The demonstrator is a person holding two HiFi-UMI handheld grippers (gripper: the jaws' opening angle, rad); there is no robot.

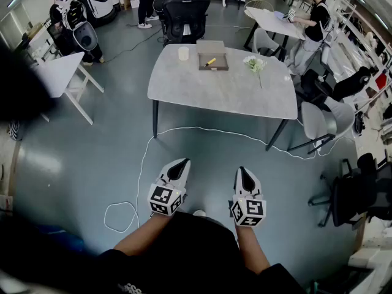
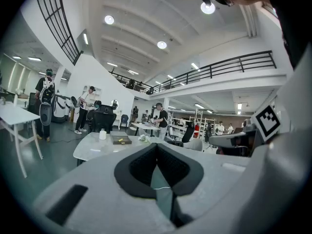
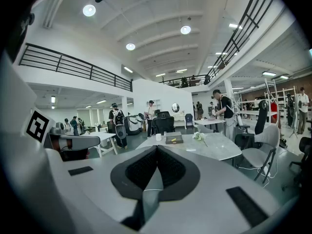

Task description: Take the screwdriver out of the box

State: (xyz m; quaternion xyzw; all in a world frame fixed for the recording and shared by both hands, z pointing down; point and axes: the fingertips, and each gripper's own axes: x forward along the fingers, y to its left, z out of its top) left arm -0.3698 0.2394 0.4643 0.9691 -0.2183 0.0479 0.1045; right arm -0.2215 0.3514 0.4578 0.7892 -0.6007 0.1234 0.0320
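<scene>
Both pairs of tongs are pinched together with nothing between them. The left tongs (image 1: 182,162) and right tongs (image 1: 242,170) hang over bare floor, well short of the pale grey round-cornered bench (image 1: 220,94) ahead of them. The yellow-handled screwdriver (image 1: 210,61) lies inside the shallow grey-brown open box (image 1: 213,64) on the far side of that bench, straight ahead and well away.

I see three risks. A thin white cable (image 1: 184,129) runs across the floor between the tongs and the bench and could catch a foot on the approach. Tongs that arrive closed would only nudge the tool or push the box. A small white cup (image 1: 183,53) stands just left of the box and could be knocked by a wide left reach.

My forearms run forward side by side. Both tongs point ahead, tipped slightly down.
</scene>
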